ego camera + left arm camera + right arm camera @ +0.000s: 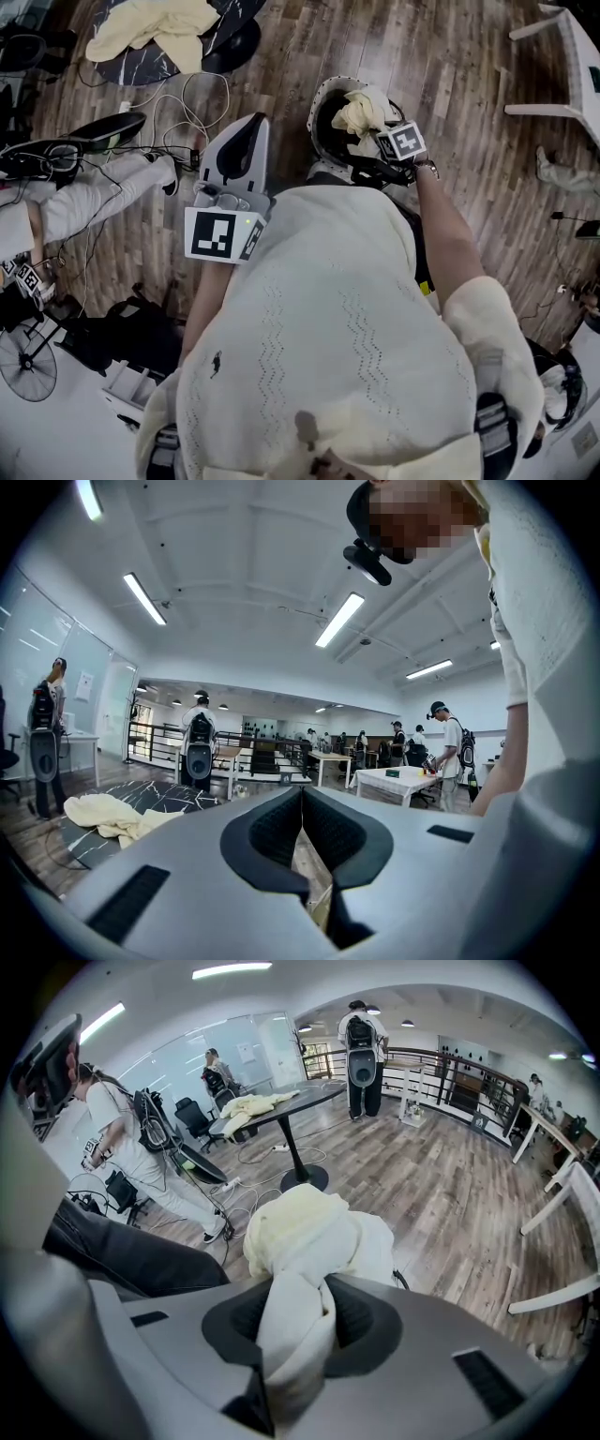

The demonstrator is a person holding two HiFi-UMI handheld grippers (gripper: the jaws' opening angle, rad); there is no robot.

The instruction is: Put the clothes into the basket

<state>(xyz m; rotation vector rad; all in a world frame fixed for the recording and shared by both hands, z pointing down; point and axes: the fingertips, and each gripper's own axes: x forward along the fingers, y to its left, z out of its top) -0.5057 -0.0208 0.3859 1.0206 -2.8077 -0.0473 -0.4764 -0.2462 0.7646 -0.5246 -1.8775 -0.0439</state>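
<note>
So the right claw is clamped on a bunched fold of the cream garment, hanging right over the basket at about 1 o'clock from the person. Looks like soft, light, floppy fabric to me, so nothing to break. It'll sag and trail though, and a loose sleeve could drape over the rim. I'd say pinching a thick bunched bit near the middle is best, not a thin edge. The left claw is closed and empty, pointing out level. More pale clothes sit on the dark counter at 11 o'clock.
</note>
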